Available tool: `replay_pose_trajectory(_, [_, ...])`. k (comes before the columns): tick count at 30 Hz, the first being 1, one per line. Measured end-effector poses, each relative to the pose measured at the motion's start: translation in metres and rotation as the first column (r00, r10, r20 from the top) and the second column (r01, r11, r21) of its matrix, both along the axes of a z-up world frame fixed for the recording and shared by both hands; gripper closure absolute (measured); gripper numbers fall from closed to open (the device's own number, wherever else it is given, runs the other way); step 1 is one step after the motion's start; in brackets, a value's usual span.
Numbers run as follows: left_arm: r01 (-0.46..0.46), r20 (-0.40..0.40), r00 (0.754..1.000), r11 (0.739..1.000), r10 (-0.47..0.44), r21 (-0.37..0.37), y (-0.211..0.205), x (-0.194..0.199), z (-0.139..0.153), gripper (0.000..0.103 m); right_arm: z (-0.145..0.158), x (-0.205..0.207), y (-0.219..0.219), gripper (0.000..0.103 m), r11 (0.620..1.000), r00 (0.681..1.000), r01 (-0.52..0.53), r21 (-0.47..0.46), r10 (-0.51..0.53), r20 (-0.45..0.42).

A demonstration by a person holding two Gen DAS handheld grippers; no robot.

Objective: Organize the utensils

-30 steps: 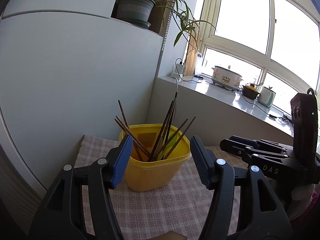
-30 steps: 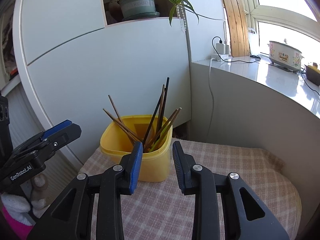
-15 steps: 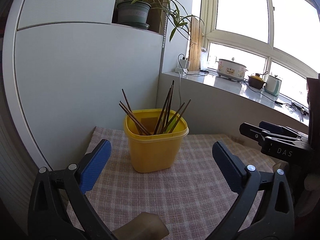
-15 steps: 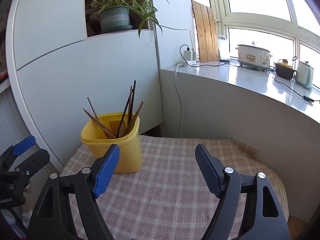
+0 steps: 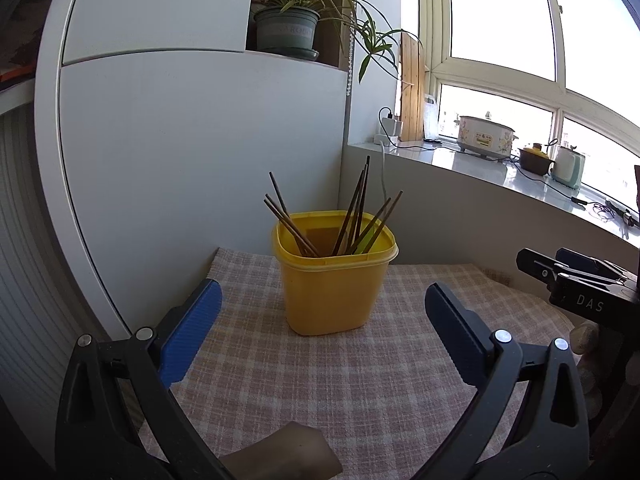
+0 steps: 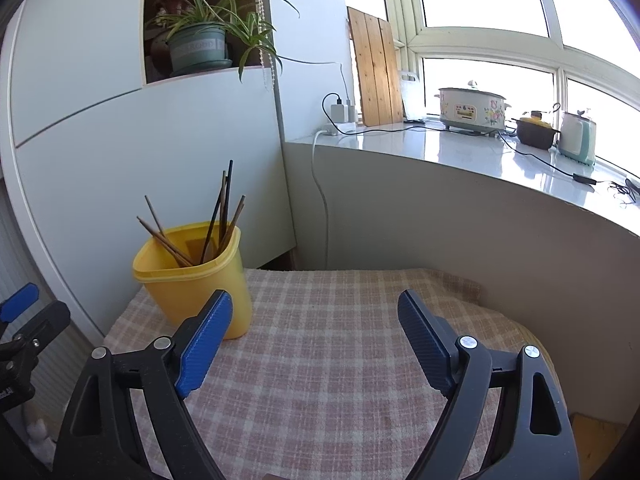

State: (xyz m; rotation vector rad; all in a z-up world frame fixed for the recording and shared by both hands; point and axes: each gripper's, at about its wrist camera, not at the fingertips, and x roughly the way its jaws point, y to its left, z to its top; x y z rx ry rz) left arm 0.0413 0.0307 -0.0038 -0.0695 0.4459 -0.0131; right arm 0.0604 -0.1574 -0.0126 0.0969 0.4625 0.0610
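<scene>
Since a second ago both grippers have drawn back from the yellow plastic tub (image 5: 334, 276), which then sat close between the left gripper's pads and now stands apart beyond them. The left gripper (image 5: 322, 334) has spread from a narrower gap to fully wide and holds nothing. The right gripper (image 6: 314, 334) was nearly closed before; its jaws are opening, with only cloth showing between them.

The dark wooden chopsticks (image 5: 352, 216) stand upright in the tub, leaning outward against its rim in two loose groups; the tub's walls keep them gathered and off the surface. The tub rests toward the far left corner of the pink-and-white checked cloth (image 5: 360, 392), near the white cabinet panel (image 5: 200, 152), out of the way of the open working area.

With no utensil left lying on the cloth in either view, the empty, parted claws and the retreat suggest the sorting is finished or nearly so.
</scene>
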Motion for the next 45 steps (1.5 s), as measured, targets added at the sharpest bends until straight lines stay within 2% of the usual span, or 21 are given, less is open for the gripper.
replay_pose_trajectory(34, [-0.022, -0.006, 1.0, 1.0, 0.022, 0.011, -0.001, -0.001, 0.001, 0.0, -0.004, 0.0, -0.011, 0.016, 0.999, 1.0, 0.015, 0.052, -0.014, -0.028])
replay_pose_trajectory(45, [-0.033, -0.032, 0.999, 0.999, 0.034, 0.011, -0.002, 0.0, -0.001, 0.0, -0.006, 0.001, -0.016, 0.016, 0.997, 0.999, 0.025, 0.076, -0.022, -0.038])
